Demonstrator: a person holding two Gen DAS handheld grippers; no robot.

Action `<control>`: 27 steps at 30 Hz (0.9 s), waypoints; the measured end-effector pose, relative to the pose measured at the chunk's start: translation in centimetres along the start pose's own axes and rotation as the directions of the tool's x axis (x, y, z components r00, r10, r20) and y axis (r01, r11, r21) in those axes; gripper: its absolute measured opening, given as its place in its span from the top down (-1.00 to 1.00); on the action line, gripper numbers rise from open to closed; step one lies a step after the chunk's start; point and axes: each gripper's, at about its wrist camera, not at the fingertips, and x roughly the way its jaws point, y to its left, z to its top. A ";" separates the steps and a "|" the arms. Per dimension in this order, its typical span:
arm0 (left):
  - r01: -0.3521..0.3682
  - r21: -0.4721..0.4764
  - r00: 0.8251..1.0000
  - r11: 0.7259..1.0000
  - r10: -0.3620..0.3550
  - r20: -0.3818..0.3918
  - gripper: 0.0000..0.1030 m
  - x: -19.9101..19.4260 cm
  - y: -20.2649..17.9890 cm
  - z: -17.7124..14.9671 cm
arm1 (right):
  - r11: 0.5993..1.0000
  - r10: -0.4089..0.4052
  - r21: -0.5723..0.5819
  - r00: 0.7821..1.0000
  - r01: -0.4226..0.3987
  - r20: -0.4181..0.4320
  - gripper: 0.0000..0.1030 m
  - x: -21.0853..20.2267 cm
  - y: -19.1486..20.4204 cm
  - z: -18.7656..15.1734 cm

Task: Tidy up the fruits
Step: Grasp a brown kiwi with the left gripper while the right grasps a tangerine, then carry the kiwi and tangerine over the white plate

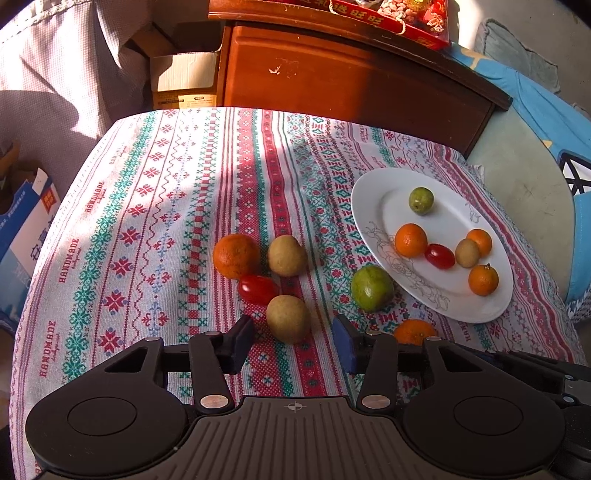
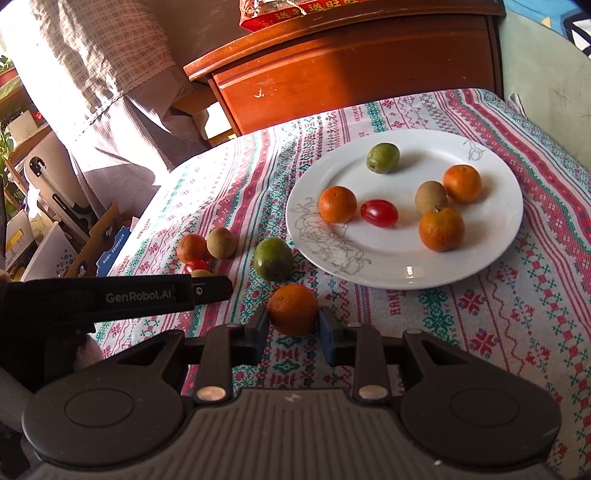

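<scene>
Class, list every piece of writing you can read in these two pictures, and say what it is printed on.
"HANDMADE": woven repeatedly into the tablecloth.
"GenRobot.AI": on the left tool, seen from the right wrist.
Gold Chinese characters on the red box: not clearly readable.
Print on the cardboard box and blue carton: too small.

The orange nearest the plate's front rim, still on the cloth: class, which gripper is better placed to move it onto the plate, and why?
Right. The right gripper already has its fingers on either side of that orange, with the plate just ahead. The left gripper is open in front of a brownish fruit instead.
</scene>
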 end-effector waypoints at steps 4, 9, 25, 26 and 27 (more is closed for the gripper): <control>-0.016 -0.006 1.000 1.000 0.016 0.007 0.32 0.3 -0.3 0.1 | 1.000 0.003 0.010 1.000 -0.003 0.004 0.39 0.0 -0.2 0.1; -0.030 0.002 0.999 1.000 0.030 0.014 0.51 0.3 -0.6 0.0 | 1.000 0.010 0.026 1.000 -0.010 0.007 0.38 0.0 -0.4 0.1; -0.016 -0.003 1.000 1.000 0.016 0.026 0.56 -0.7 -0.7 -0.1 | 1.000 0.009 0.008 1.000 -0.009 0.017 0.42 -0.1 -0.2 0.2; -0.016 -0.003 0.999 1.000 0.016 0.029 0.56 -0.8 -0.7 -0.1 | 1.000 0.010 0.010 1.000 -0.010 0.020 0.42 -0.2 -0.2 0.2; -0.017 -0.003 0.999 1.000 0.017 0.032 0.56 -0.9 -0.8 -0.1 | 1.000 0.012 0.013 1.000 -0.013 0.026 0.42 -0.4 -0.3 0.4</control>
